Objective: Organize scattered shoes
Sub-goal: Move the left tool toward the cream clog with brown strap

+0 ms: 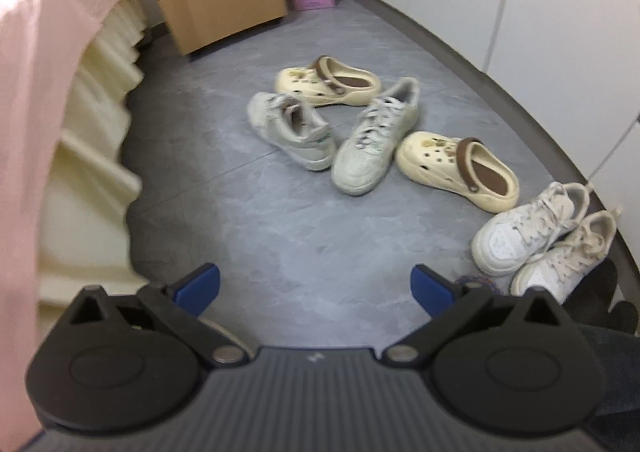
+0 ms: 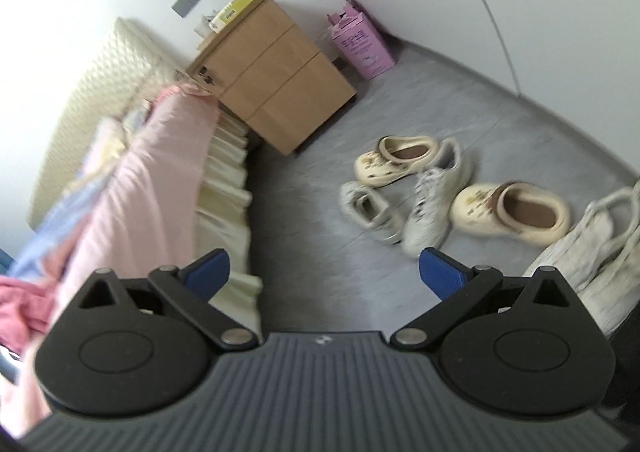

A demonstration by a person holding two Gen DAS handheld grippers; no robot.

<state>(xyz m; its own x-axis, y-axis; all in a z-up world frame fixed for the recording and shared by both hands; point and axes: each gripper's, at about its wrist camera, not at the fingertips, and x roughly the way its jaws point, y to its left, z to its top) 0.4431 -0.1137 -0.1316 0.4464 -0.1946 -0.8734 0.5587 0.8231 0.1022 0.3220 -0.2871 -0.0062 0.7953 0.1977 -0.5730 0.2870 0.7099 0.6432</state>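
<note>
Grey floor, scattered shoes well beyond both grippers' spread fingers

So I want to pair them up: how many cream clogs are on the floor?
2. One clog lies farthest back, near the cabinet; the other clog lies right of the grey sneakers, apart from it. None seems hidden.

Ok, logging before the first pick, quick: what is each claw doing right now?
Left claw: open, holding nothing, above the floor.
Right claw: open, holding nothing.

Left tongs spread wide, empty; right tongs likewise.
</note>
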